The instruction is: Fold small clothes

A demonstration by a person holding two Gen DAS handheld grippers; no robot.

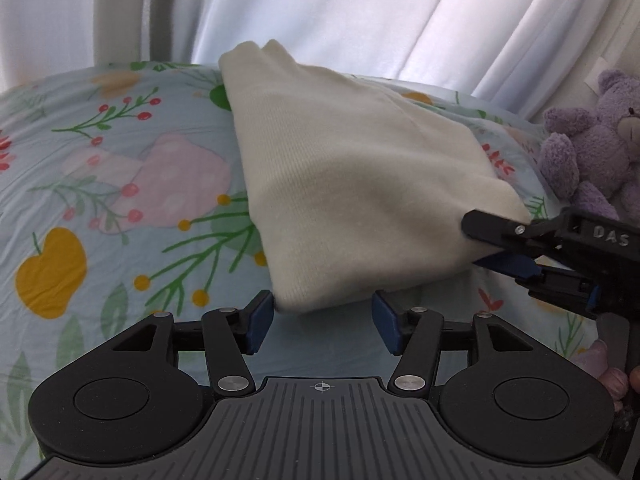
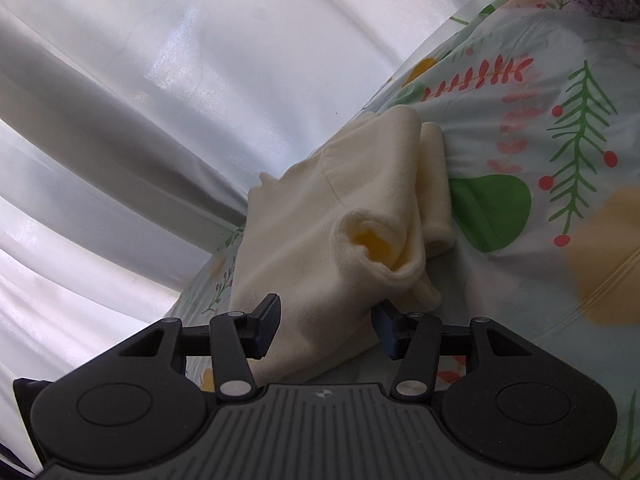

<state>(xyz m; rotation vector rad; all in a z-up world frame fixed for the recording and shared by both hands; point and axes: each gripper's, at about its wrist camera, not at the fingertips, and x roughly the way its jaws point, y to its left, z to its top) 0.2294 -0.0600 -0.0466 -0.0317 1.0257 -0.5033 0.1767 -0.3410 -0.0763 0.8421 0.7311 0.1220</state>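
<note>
Garment (image 1: 352, 184) on bedsheet (image 1: 100, 200); left tongs (image 1: 323, 316) released, right tongs (image 2: 326, 320) spread around cloth.

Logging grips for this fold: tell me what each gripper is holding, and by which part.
Neither grip is closed. The left gripper is open at the cream garment's near corner; the right gripper is open around another corner. Neither clamps it.

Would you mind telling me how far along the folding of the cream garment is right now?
Done: the cream garment is already doubled over on the floral bedsheet, with layered edges showing in the right wrist view. In hand: the right gripper sits at one corner; whether it pinches the cloth is unclear. The left gripper has open jaws at the near edge. Left: likely a further fold and smoothing flat.
</note>
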